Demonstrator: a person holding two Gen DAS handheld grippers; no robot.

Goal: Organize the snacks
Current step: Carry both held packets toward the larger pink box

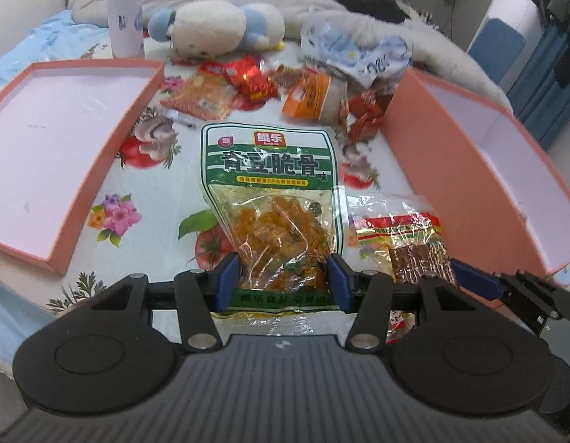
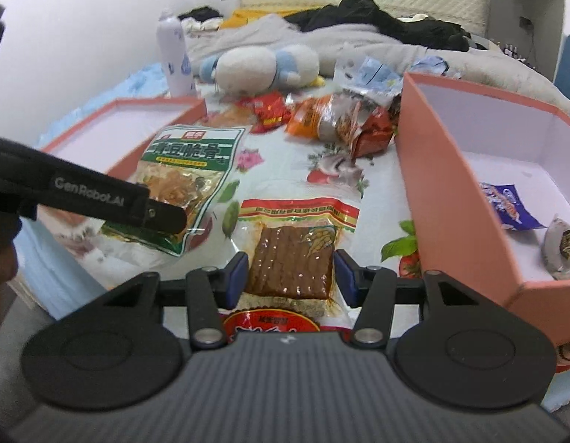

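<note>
Left hand-held gripper (image 1: 283, 280) is clamped on the lower end of the green snack bag (image 1: 273, 199), bag extending ahead of it. Right hand-held gripper (image 2: 290, 277) pinches the brown snack pack (image 2: 292, 258), beside the pink box (image 2: 451, 199).

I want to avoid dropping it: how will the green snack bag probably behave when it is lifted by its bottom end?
The green snack bag is thin glossy film, so it probably flops and may slide between the left gripper pads. Its loose orange pieces likely shift toward the low end. It looks light, since the film barely sags in the right wrist view.
</note>
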